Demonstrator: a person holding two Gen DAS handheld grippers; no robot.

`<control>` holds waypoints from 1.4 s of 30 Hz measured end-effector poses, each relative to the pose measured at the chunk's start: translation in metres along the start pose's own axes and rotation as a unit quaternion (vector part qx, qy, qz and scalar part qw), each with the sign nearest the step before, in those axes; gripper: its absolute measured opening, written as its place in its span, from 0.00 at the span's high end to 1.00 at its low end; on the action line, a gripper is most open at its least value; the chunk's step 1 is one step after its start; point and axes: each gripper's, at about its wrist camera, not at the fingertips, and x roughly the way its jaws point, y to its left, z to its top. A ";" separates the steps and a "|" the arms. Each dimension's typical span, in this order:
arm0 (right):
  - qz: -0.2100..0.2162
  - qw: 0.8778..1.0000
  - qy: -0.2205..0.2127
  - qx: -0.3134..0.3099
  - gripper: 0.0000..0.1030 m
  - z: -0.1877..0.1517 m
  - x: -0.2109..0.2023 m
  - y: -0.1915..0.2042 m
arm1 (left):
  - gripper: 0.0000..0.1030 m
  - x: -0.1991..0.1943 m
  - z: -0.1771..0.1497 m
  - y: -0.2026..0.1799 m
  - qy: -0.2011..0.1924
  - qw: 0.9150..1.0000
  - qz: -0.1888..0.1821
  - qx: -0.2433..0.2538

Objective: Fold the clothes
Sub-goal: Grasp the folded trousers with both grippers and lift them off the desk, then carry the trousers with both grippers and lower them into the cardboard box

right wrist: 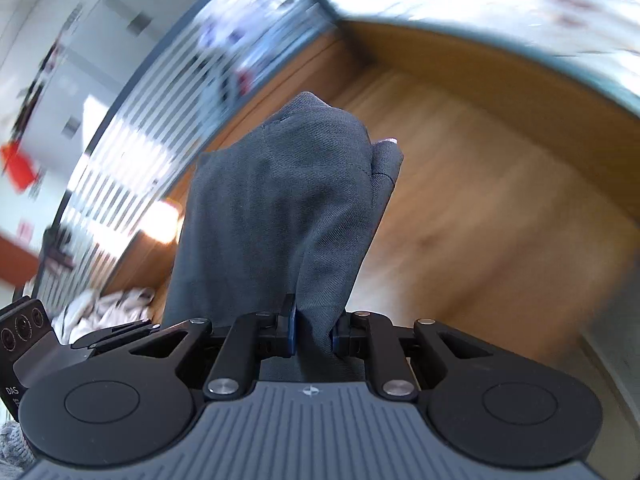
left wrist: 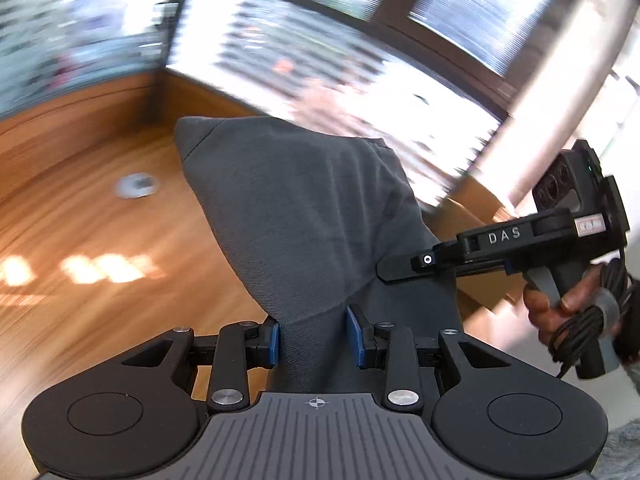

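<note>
A dark grey garment [left wrist: 304, 208] hangs bunched above the wooden table [left wrist: 100, 240]. In the left wrist view my left gripper [left wrist: 315, 336] is shut on a thick fold of it, with the cloth filling the gap between the blue pads [left wrist: 273, 340]. The right wrist view shows the same grey garment [right wrist: 280, 184] rising in a peaked fold from my right gripper [right wrist: 314, 332], which is shut on it. The right gripper [left wrist: 384, 272] also shows at the right of the left wrist view, held by a hand [left wrist: 560, 304], with its tip at the cloth's edge. Both views are blurred by motion.
A small round silver fitting [left wrist: 136, 186] is set into the tabletop. A pile of pale clothes [right wrist: 108, 312] lies at the table's left side. Windows with blinds [left wrist: 320, 60] run behind the table [right wrist: 480, 200]. The left gripper's body [right wrist: 32, 344] shows at the lower left edge.
</note>
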 end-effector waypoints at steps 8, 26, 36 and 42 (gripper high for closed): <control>-0.083 0.994 -0.060 0.044 0.83 -0.029 -0.138 -0.078 | 0.66 0.068 0.019 -0.118 0.003 0.982 -0.120 0.143; -0.206 0.971 -0.011 -0.118 0.83 0.111 -0.300 -0.225 | 0.68 0.253 0.075 -0.320 -0.058 0.977 -0.138 0.151; -0.223 0.962 -0.043 -0.151 0.84 0.187 -0.266 -0.277 | 0.68 0.325 0.123 -0.316 -0.093 0.990 -0.065 0.083; -0.189 0.962 0.002 -0.195 0.84 0.220 -0.231 -0.296 | 0.68 0.338 0.124 -0.297 -0.077 0.995 -0.042 0.055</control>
